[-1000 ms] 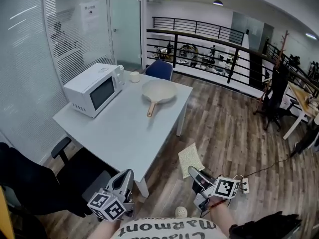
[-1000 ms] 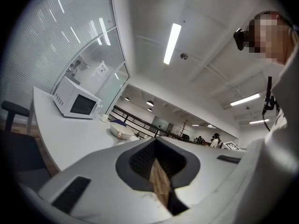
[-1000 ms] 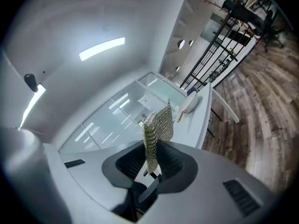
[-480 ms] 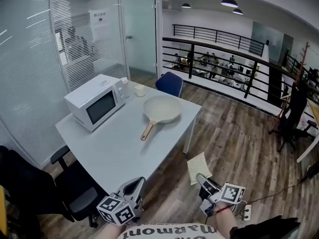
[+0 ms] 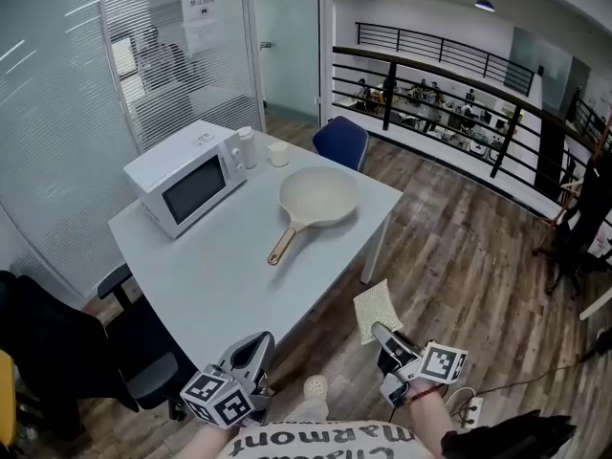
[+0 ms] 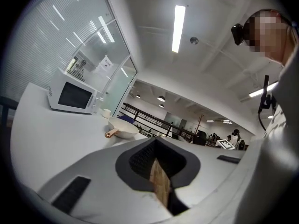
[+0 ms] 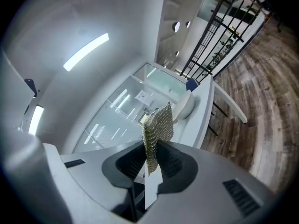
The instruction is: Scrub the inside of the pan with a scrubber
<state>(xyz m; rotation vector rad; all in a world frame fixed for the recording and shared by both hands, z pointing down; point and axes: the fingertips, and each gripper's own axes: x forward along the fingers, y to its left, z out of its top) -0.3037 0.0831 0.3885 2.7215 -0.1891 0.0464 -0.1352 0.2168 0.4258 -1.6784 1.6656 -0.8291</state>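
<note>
Nearest, the left gripper [image 5: 254, 344] has its jaws pressed together on nothing, and the right gripper [image 5: 379, 334] to its right clamps the scrubber [image 5: 374, 308] over the wood floor [image 5: 459, 275]. Farther off, the pan [image 5: 318, 196] lies on the table [image 5: 229, 275], right of the microwave [image 5: 186, 178].

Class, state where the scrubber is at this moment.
The scrubber sits lower right in the head view, pinched in the right gripper above the floor, beside the table and short of the pan.
</note>
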